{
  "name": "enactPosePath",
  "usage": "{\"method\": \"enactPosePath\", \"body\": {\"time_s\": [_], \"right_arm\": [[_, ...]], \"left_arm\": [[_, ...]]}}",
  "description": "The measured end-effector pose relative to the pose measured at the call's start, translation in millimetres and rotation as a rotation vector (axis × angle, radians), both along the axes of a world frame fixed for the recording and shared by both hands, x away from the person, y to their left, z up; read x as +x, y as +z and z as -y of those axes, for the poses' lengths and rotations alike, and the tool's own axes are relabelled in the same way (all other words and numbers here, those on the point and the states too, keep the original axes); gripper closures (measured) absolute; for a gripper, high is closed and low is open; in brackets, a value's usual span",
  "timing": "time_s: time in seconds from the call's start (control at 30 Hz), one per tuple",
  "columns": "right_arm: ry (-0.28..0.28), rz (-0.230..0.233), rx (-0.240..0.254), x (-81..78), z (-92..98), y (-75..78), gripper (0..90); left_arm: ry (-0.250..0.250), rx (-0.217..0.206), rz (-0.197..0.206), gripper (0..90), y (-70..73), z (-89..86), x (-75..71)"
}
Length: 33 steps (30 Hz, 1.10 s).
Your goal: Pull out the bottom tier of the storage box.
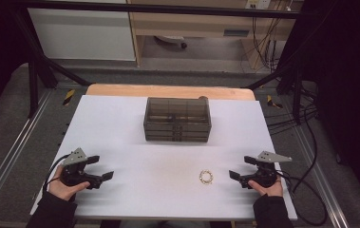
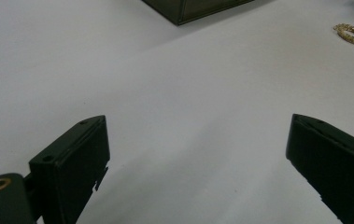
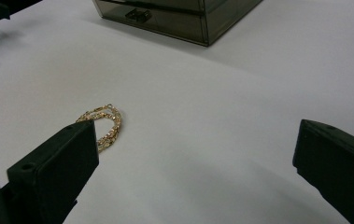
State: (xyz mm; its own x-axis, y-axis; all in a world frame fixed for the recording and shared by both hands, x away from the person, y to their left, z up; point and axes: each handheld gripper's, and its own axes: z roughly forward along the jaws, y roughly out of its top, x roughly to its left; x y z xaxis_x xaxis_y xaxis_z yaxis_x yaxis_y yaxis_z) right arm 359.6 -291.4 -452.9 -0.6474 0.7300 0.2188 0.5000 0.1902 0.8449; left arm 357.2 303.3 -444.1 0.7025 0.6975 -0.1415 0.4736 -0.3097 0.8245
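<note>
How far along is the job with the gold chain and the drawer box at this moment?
Nothing looks done yet: the chain lies coiled on the white sheet, apart from the drawer box, whose drawers look closed. Nothing is in hand: the right gripper is open beside the chain, and the left gripper is open too. Gripping the chain probably comes next.

drawer box (image 1: pixel 177 119): smoky, mid-table | white sheet (image 1: pixel 120 123): covers wooden table (image 1: pixel 120 90)
</note>
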Motion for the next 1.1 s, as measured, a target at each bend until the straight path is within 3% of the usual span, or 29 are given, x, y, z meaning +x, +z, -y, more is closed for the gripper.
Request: {"method": "enactPosePath", "body": {"time_s": [0.33, 0.83, 1.1], "right_arm": [[0.004, -0.002, 0.001, -0.1, 0.1, 0.1, 0.7], [0.009, -0.013, -0.005, -0.7, -0.7, 0.0, 0.7], [0.012, -0.009, -0.019, 0.1, -0.7, -0.6, 0.6]], "left_arm": [[-0.009, 0.003, 0.004, 5.3, 1.5, 3.2, 0.1], [-0.008, 0.046, 0.007, 6.3, 4.8, 14.6, 5.5], [-0.034, 0.064, 0.010, 6.6, 5.8, 25.0, 7.4]]}}
